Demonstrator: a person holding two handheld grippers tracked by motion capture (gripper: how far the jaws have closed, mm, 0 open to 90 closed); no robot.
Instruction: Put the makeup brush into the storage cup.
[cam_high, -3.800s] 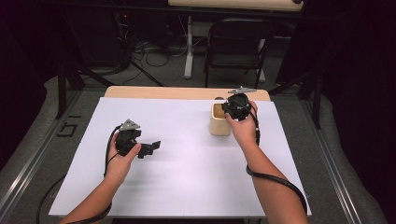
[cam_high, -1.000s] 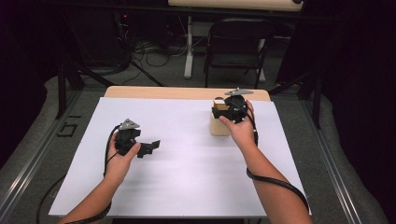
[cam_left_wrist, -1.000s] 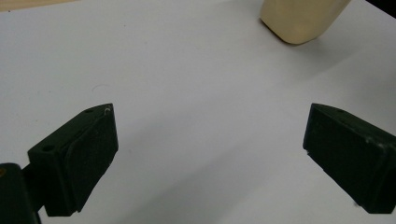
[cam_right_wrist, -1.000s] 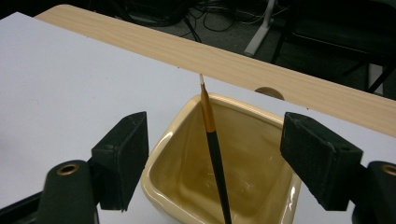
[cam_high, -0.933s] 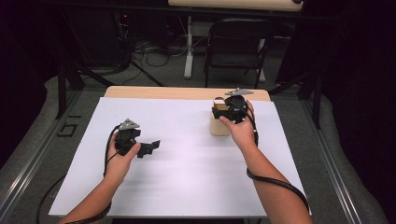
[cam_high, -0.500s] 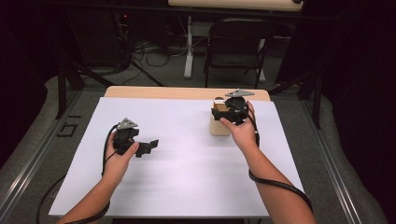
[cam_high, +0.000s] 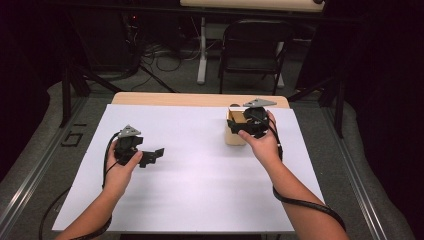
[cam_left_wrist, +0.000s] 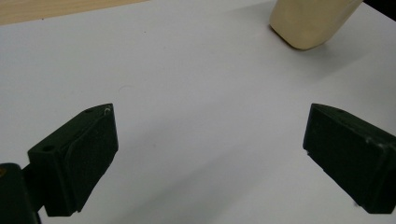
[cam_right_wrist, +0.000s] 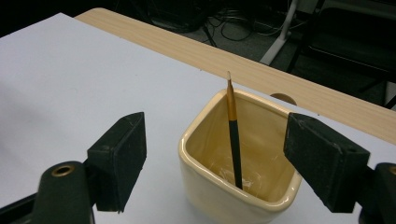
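Pencil stands in the cup (placement apparently done); right gripper released, left gripper open, idle.

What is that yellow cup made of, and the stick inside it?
The cup looks like glazed ceramic: thick rounded rim, shiny cream surface with light glints. The stick seems to be a slim brush or pencil, probably painted wood, black below and gold near the pale tip; the pictures leave that unsure.
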